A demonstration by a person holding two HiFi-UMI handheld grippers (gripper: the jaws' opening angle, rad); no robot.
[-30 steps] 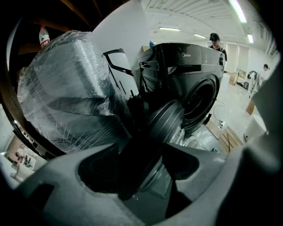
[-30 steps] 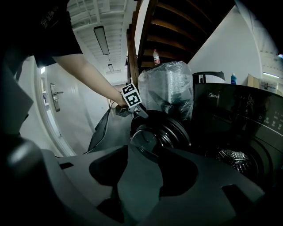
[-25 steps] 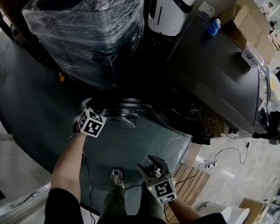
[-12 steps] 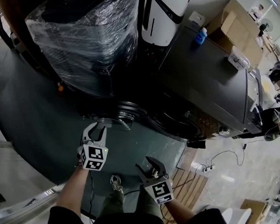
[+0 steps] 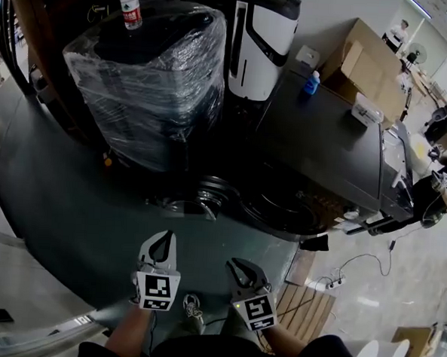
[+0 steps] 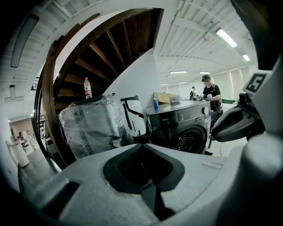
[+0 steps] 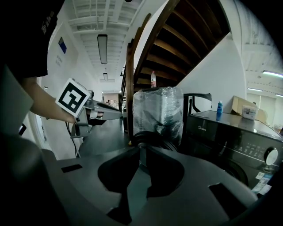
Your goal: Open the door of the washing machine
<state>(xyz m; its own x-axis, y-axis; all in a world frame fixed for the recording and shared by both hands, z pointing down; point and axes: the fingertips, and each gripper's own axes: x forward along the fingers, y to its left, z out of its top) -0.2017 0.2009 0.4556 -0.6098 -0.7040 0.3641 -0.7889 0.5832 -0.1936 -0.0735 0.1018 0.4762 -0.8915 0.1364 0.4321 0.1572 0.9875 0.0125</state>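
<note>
The dark washing machine (image 5: pixel 323 150) stands at the middle right, and its front (image 6: pixel 185 128) also shows in the left gripper view. Its round door (image 5: pixel 211 194) hangs swung out to the left of the drum opening (image 5: pixel 282 208); the door's ring (image 7: pixel 148 137) shows past the right jaws. My left gripper (image 5: pixel 167 236) is held near my body, apart from the door, shut and empty (image 6: pixel 141 145). My right gripper (image 5: pixel 236 264) hangs beside it, its jaws closing to a narrow gap (image 7: pixel 142 148) with nothing between them.
A plastic-wrapped appliance (image 5: pixel 146 79) with a water bottle (image 5: pixel 128 4) on top stands left of the machine. Behind are a white and black appliance (image 5: pixel 262 33) and cardboard boxes (image 5: pixel 359 58). A blue bottle (image 5: pixel 312 83) sits on the machine. A power strip (image 5: pixel 334 281) and a wooden pallet (image 5: pixel 299 299) lie at the right.
My left gripper has come away from the door, drawn back towards me and shut. The right gripper rose a little and its jaws narrowed. The door stays swung open.
</note>
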